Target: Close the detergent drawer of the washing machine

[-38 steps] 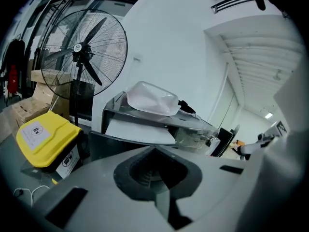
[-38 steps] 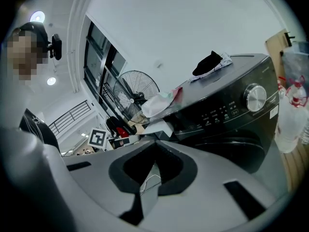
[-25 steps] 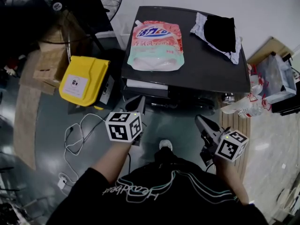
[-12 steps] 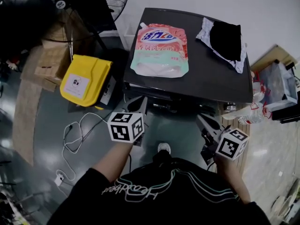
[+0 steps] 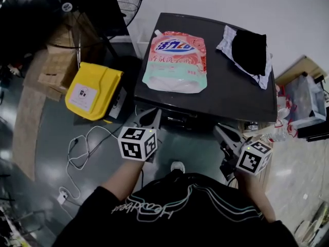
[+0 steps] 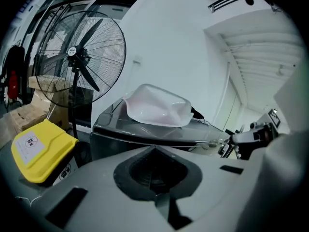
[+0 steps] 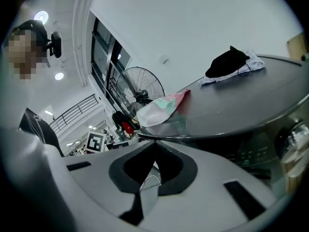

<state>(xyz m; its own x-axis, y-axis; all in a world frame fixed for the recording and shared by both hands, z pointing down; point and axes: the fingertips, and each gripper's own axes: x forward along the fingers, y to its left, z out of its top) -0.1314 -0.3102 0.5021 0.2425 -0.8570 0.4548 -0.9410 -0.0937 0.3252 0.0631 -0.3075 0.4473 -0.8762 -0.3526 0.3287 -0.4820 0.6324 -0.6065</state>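
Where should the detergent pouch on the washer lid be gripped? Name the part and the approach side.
Grip the detergent pouch by its pale near bottom edge, coming from the front with the left gripper. It lies flat on the washing machine lid with that end nearest the person, so it is probably the easiest edge to pinch. Open the shut jaws first.

A plain white wall closes the far side, and the glossy grey floor throws back pale reflections. At far left a black pedestal fan stands by stacked cardboard boxes. A yellow case and a looped white cable lie nearer. Dark-framed windows rise beyond.
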